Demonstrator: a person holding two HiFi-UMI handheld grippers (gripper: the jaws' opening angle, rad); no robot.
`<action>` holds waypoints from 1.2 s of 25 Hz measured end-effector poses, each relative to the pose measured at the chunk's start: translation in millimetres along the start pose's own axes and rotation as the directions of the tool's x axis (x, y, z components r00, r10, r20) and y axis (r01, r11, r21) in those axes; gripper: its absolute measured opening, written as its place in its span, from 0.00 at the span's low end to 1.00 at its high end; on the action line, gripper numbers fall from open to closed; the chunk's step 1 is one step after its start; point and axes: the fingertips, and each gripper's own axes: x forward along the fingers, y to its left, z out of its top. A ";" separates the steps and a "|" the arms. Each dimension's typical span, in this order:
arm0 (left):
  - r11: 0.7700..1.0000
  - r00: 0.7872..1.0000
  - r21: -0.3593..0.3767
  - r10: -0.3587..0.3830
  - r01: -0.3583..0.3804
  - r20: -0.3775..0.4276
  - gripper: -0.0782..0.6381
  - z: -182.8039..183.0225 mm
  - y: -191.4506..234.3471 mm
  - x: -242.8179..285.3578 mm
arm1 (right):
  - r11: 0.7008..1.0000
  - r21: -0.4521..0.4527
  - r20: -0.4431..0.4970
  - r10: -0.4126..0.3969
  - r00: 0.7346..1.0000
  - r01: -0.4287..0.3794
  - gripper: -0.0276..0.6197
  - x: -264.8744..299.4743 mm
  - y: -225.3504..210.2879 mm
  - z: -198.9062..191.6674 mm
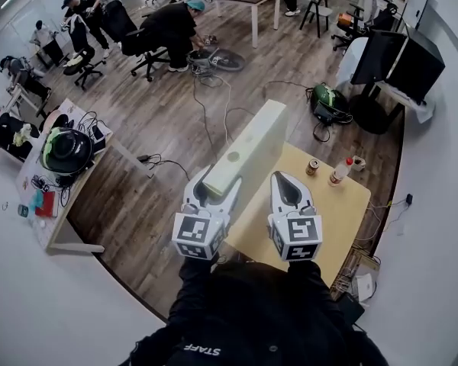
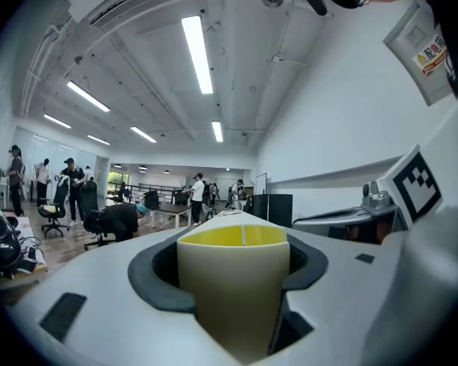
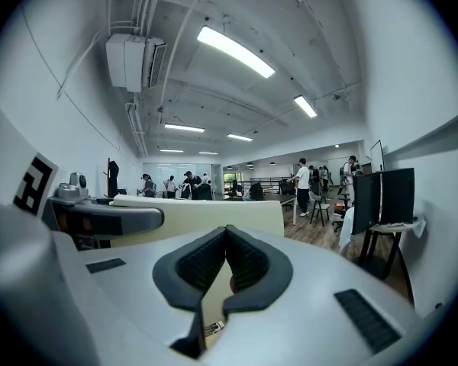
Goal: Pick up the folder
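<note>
The left hand-held gripper (image 1: 217, 185) is clamping the cream folder (image 1: 253, 145), which is angling toward one o'clock; the right hand-held gripper (image 1: 289, 180) is sitting closed, empty. The person's top (image 1: 248, 311) is showing "STAFF".

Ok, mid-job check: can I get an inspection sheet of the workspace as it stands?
Surface: wooden table, mostly bare.
Job's things: cream folder, held in the air by one end.
Clutter: can and bottle near the table's far edge.
Grippers: left claw shut on the folder; right claw shut, empty, beside it.
Cables: black cables on the floor beyond the table.
Surroundings: open office; people far off; monitors at right; side desk with helmet at left.
</note>
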 end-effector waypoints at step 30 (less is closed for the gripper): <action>0.999 0.999 0.034 0.042 -0.042 -0.004 0.52 3.4 -3.0 -1.3 | 1.000 0.004 0.036 -0.020 0.999 0.020 0.08 -4.2 -4.6 2.9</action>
